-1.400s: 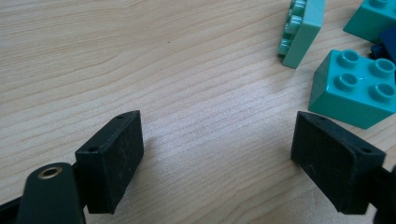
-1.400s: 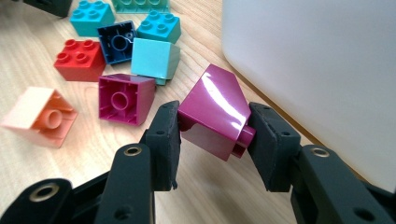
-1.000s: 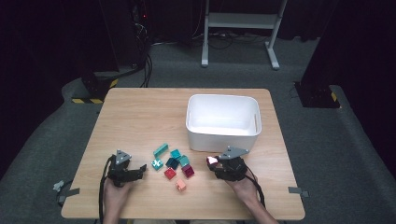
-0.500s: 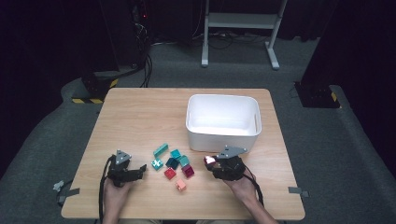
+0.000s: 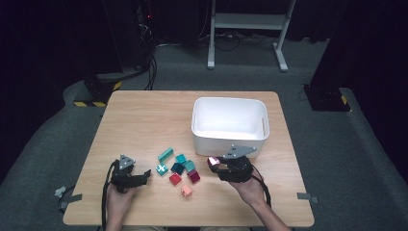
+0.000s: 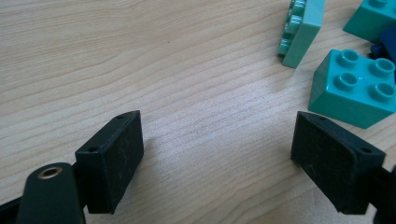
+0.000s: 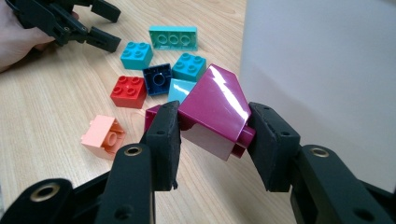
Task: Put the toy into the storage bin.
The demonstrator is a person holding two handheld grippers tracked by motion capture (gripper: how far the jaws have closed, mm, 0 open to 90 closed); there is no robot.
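Observation:
My right gripper (image 7: 215, 119) is shut on a magenta sloped brick (image 7: 215, 109) and holds it a little above the table, close to the front wall of the white bin (image 5: 230, 122). From above, that brick (image 5: 211, 161) shows at the tip of the right gripper (image 5: 215, 164). Several loose bricks lie between the hands: a red one (image 7: 127, 91), a dark blue one (image 7: 159, 79), teal ones (image 7: 136, 55) and a salmon one (image 7: 103, 135). My left gripper (image 6: 219, 140) rests open on the bare wood, with a teal brick (image 6: 355, 91) just beyond its right jaw.
A long green brick (image 5: 165, 154) lies at the far side of the pile, and a second magenta brick (image 5: 194, 176) sits near the right gripper. The bin holds nothing that I can see. The table's front edge (image 5: 192, 224) runs close below both hands.
The right gripper has risen a little with the magenta brick in it. The left gripper has kept still.

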